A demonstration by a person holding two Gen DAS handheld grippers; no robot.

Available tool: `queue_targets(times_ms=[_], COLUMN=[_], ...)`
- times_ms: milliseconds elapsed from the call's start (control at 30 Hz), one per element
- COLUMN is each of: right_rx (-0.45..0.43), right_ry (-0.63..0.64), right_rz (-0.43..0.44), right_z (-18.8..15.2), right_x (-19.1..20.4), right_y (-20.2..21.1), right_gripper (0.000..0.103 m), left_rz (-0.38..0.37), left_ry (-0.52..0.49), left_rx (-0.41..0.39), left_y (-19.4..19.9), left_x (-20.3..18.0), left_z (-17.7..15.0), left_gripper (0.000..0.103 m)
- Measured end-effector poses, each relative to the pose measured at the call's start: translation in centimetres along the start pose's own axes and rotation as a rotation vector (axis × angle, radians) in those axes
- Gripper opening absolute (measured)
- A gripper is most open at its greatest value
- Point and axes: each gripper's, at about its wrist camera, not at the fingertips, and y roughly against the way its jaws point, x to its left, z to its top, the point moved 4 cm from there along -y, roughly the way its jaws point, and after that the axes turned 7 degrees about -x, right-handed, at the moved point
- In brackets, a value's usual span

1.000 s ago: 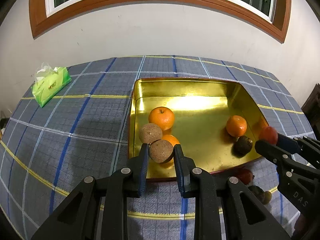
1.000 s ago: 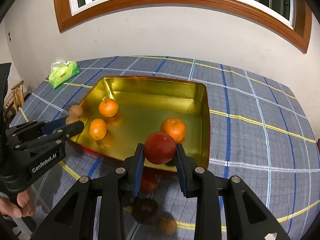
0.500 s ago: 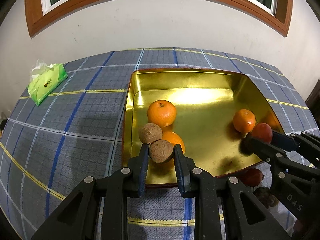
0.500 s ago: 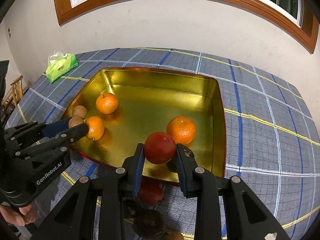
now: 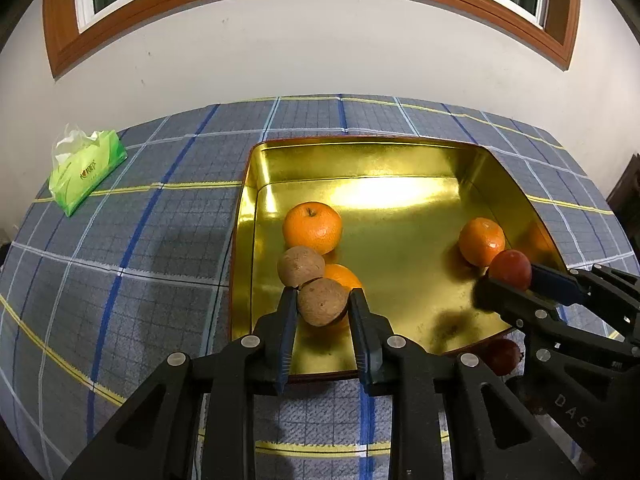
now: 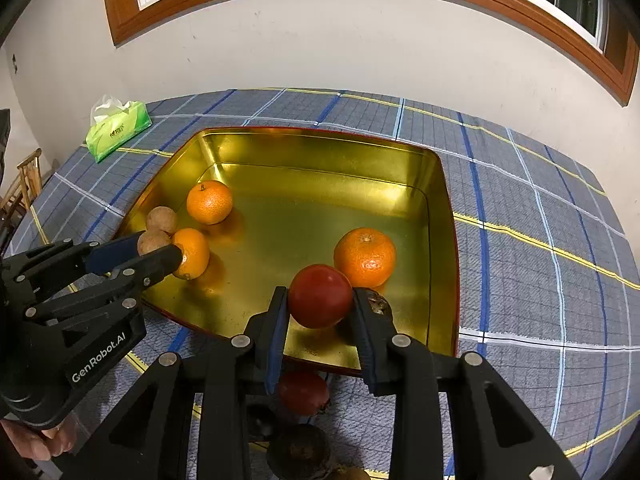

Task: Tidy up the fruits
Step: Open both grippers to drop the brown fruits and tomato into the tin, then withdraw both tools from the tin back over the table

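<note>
A gold tray (image 5: 360, 160) (image 6: 320, 152) sits on the plaid table. My left gripper (image 5: 322, 304) is shut on a brown round fruit (image 5: 322, 301) over the tray's near left part, beside a second brown fruit (image 5: 301, 266) and two oranges (image 5: 313, 227). My right gripper (image 6: 320, 300) is shut on a red fruit (image 6: 320, 295) over the tray's near right part, next to a third orange (image 6: 365, 256). A dark fruit (image 6: 378, 305) lies in the tray behind the right finger.
A green tissue pack (image 5: 86, 170) (image 6: 118, 128) lies at the table's far left. Outside the tray's near edge lie a red fruit (image 6: 303, 393) and dark fruits (image 6: 302, 452). A wall with a window stands behind the table.
Both grippers have moved forward over the tray, each still holding its fruit. The dark fruit in the tray is now mostly hidden by the right gripper.
</note>
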Motion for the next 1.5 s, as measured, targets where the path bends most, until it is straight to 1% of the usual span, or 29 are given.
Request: queue_targets(times_ms=[67,100,133,167,333,500,667,733,833,967,1133,1267,1367,1500], right_rx=[-0.002,-0.004,-0.008,-0.010,-0.020,-0.046,-0.065,-0.070,-0.068,-0.047,-0.004,0.028,0.036,0.032], right_ry=[0.001,0.003,0.005,0.006,0.008,0.000,-0.014,-0.023,-0.023,-0.039,-0.055,-0.074,-0.080,-0.078], right_rz=[0.000,-0.005,-0.006,-0.007,-0.009,-0.003,-0.005,-0.010,-0.026,-0.043,-0.054,-0.050,-0.047,-0.046], right_z=[0.0,0.1,0.1,0.0,0.1,-0.1,-1.1,-1.9,-3.6,-6.7,-10.8,-13.2,-13.8,-13.7], right_x=[0.1,0.1,0.1,0.1,0.2,0.2,0.1,0.0,-0.3,-0.8,-1.2,-1.2,-1.2,-1.1], right_y=[0.1,0.2,0.3,0.4,1.2,3.0,5.3,6.3,7.6,9.1,9.9,9.8,9.6,9.2], right_gripper=[0.035,0.041,0.044,0.044,0.044,0.044,0.044,0.044,0.044,0.044,0.044,0.044,0.044,0.044], left_rz=[0.003,0.002,0.003,0.010,0.011,0.006,0.012,0.006,0.020,0.019,0.018,0.019,0.021,0.019], left_ry=[0.004,0.007,0.009,0.010,-0.001,0.008,0.009,0.008,-0.005,-0.003,0.005,0.018,0.023,0.023], left_rx=[0.006,0.009,0.012,0.013,-0.002,-0.014,-0.043,-0.041,-0.040,-0.023,0.005,0.025,0.037,0.042], left_y=[0.0,0.0,0.0,0.0,0.7,2.0,4.2,4.9,6.2,7.5,8.5,9.0,8.9,8.8], left_x=[0.0,0.1,0.1,0.1,-0.1,-0.1,0.0,0.0,0.2,0.4,0.5,0.5,0.5,0.3], left_z=[0.0,0.0,0.1,0.1,0.1,-0.1,-1.2,-1.8,-3.5,-6.3,-10.1,-12.3,-13.1,-13.4], left_gripper=[0.032,0.035,0.042,0.047,0.054,0.054,0.054,0.054,0.054,0.054,0.054,0.054,0.054,0.054])
